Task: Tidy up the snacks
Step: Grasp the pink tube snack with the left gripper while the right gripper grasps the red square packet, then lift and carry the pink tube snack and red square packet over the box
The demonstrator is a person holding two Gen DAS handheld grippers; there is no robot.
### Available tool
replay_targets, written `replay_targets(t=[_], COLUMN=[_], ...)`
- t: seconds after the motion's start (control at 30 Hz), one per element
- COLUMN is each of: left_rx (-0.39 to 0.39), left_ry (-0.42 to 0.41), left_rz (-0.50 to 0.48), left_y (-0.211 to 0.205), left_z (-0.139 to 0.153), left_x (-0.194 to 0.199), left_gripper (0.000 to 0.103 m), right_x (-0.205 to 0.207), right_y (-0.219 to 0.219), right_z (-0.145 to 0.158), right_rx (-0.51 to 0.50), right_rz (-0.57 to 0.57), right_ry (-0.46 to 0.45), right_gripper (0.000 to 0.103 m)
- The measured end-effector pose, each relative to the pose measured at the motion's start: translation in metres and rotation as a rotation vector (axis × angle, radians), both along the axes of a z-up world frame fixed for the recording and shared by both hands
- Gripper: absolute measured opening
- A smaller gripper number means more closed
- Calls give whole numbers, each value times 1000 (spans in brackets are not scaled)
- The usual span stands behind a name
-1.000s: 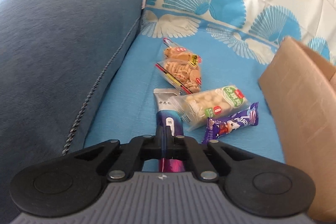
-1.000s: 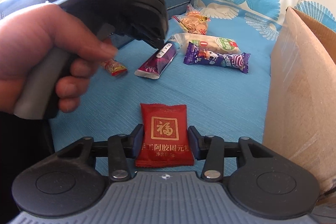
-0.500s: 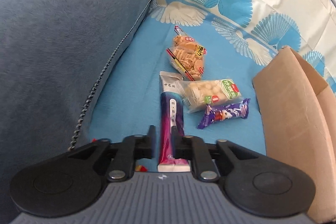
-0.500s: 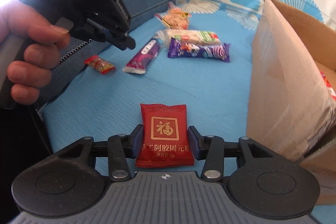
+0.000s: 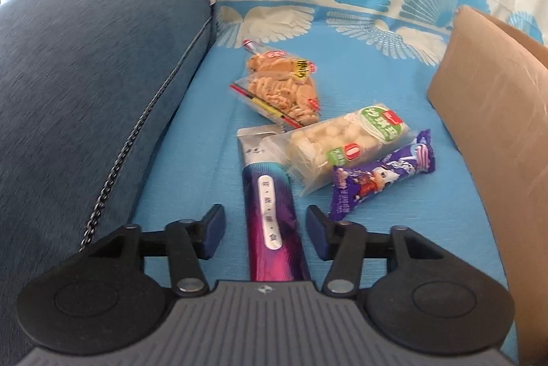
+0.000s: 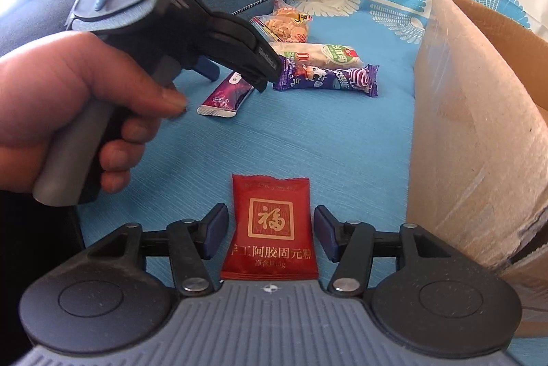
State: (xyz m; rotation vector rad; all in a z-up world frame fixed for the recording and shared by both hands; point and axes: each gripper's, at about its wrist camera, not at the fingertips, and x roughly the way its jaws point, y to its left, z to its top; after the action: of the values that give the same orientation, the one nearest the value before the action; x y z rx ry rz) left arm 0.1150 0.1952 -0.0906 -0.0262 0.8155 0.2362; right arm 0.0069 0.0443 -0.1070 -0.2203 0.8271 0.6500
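While both pairs of jaws are opening, one purple stick packet [image 5: 272, 225] lies untouched between the left gripper [image 5: 265, 230] pads, one red sachet [image 6: 270, 227] likewise inside the right gripper [image 6: 270, 234]. Three more snack packs lie on the blue cover [image 5: 205, 139] beside one cardboard box [image 6: 472, 112], its contents hidden.

Purple stick packet [image 5: 270, 222] and red square sachet [image 6: 271, 229] lie flat on blue cover.

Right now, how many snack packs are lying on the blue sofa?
5: red pack nearest, purple stick, purple candy bar, white puffs, and crackers farthest back. More may hide in the box or behind the hand.
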Motion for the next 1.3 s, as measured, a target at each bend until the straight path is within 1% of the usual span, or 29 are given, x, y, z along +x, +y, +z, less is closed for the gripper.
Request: replay_targets(t=[0.03,0.07,0.13,0.17,0.23,0.3,0.47,0.53,0.6,0.67,0.8,0.97,1.07,1.13,1.23,1.3], left_rx=[5,17,20,10,-16,-51,-139,-167,-181,-189,-178,-204,-221,-241,-259,-261], left_ry=[-4,-4,-1,0,6,6,29,36,22,0,-52,-164,-238,-272,-294,-302], left_rz=[-13,-21,-36,-39,-30,-17,24,25,14,-8,-46,-86,-95,-86,-64,-54], left_y=[-2,-4,-7,-6,-3,3,17,20,20,17,7,-4,-6,-5,-6,-7], left_z=[0,0,0,0,3,7,25,33,42,50,61,74,82,86,91,94], left_x=[-1,-1,-2,-3,-6,-10,-23,-32,-45,-56,-77,-103,-119,-129,-139,-145], left_gripper=[34,33,23,22,17,14,14,14,14,14,14,14,14,14,14,14], right_x=[0,0,-1,-2,-4,-5,-7,-7,-8,-11,-16,-23,-28,-30,-33,-39], right_y=[0,1,2,2,3,3,1,0,0,-1,-3,-8,-11,-14,-25,-33], right_z=[0,0,0,0,1,1,4,7,9,11,16,29,43,55,77,90], right_rx=[-2,-5,-9,-10,-14,-13,-6,2,6,9,18,37,60,75,125,138], right_rz=[2,6,15,20,31,34,31,28,26,21,17,11,25,17,-8,-3], right_ry=[-3,-7,-15,-18,-28,-35,-49,-53,-58,-67,-90,-126,-173,-200,-217,-253], right_gripper=[58,57,55,51,50,47,44,44,44,44,44,44,44,44,44,44])
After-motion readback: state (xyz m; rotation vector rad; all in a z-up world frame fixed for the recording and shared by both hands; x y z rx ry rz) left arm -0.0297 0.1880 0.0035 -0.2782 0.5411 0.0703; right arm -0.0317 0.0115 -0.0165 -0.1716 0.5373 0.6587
